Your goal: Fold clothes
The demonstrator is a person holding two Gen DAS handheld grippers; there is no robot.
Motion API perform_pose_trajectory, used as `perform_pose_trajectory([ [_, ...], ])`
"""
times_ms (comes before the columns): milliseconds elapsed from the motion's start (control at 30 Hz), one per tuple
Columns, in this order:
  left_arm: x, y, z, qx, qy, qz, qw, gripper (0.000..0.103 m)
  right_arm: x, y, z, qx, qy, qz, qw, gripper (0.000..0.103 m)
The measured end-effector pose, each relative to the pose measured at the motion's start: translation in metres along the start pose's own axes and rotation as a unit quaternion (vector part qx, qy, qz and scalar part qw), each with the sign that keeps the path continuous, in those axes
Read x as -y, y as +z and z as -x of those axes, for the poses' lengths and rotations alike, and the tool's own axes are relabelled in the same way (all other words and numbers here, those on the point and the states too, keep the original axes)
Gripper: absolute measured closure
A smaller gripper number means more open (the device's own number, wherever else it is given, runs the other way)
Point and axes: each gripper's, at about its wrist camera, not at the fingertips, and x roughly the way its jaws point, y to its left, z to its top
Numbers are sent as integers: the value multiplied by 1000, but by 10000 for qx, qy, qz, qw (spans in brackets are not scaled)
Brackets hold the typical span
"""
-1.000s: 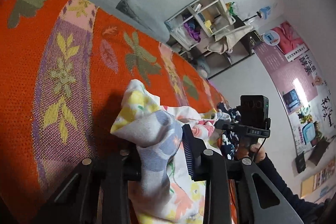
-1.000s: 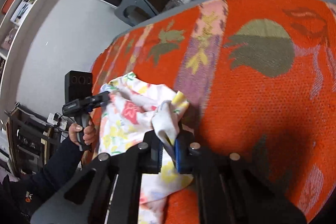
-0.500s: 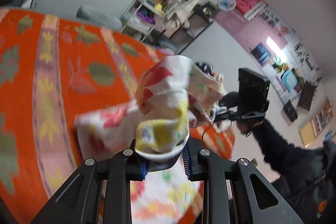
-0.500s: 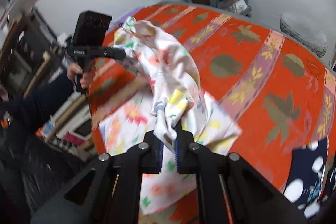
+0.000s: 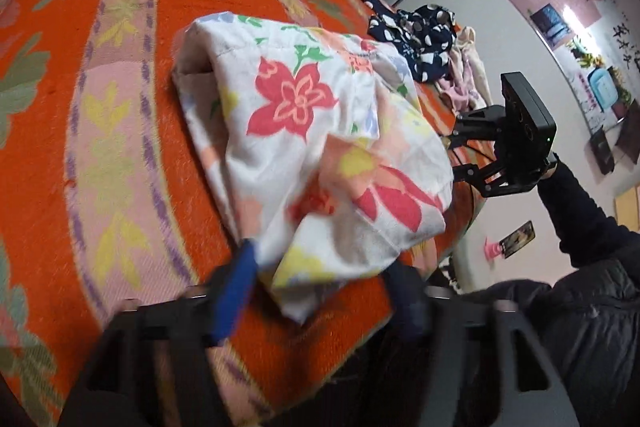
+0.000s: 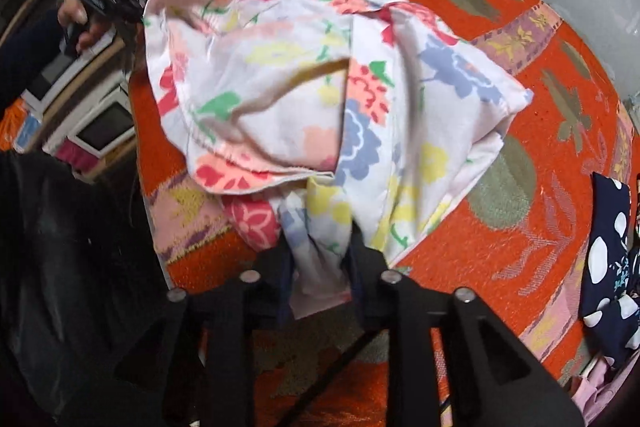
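My right gripper point(image 6: 320, 267) pinches the floral garment point(image 6: 320, 87); left gripper point(image 5: 320, 291) spread, garment just ahead between its fingers.

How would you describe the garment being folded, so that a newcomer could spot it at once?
Start from the orange patterned blanket that covers the surface. The white floral garment lies bunched near its middle, one edge between the right gripper fingers. Unlike the navy polka-dot cloth and pale pink clothes heaped beyond, it is white with large red, yellow and blue flowers.

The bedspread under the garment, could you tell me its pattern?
Orange bedspread with pink floral stripes and green leaves; clearest in the left wrist view.
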Motion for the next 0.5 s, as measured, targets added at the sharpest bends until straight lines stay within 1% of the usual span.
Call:
perform_pose_trajectory([
  [33,1,-4,9,55,-23,21,10000,10,-3,-1,0,-25,-27,50,10000,65],
  [100,3,-12,27,164,-69,62,9998,10,-11,-6,8,-50,-14,110,9999,56],
  [167,5,-20,45,274,-115,103,9995,10,-19,-14,21,-71,172,75,9998,53],
  [233,9,-27,62,415,-184,124,9989,10,-20,-24,41,70,657,-228,9976,53],
  [267,19,-20,69,639,-328,44,9974,10,-15,-27,50,309,904,-515,9941,53],
  [300,30,-14,76,863,-472,-37,9951,10,-7,-28,59,658,1128,-878,9875,53],
  [333,40,-7,80,1064,-600,-123,9924,10,0,-28,68,1005,1347,-1238,9780,53],
  [367,51,5,73,1168,-660,-232,9907,10,8,-29,77,1349,1563,-1595,9654,53],
  [400,62,17,65,1271,-719,-340,9887,10,16,-30,86,1689,1774,-1946,9498,53],
  [433,74,29,58,1375,-779,-448,9864,10,25,-29,86,1943,1942,-2289,9339,54],
  [467,84,40,49,1456,-813,-558,9844,10,32,-29,80,2097,2018,-2559,9218,61],
  [500,91,48,33,1430,-743,-665,9847,10,35,-28,70,2124,2031,-2744,9156,65],
])
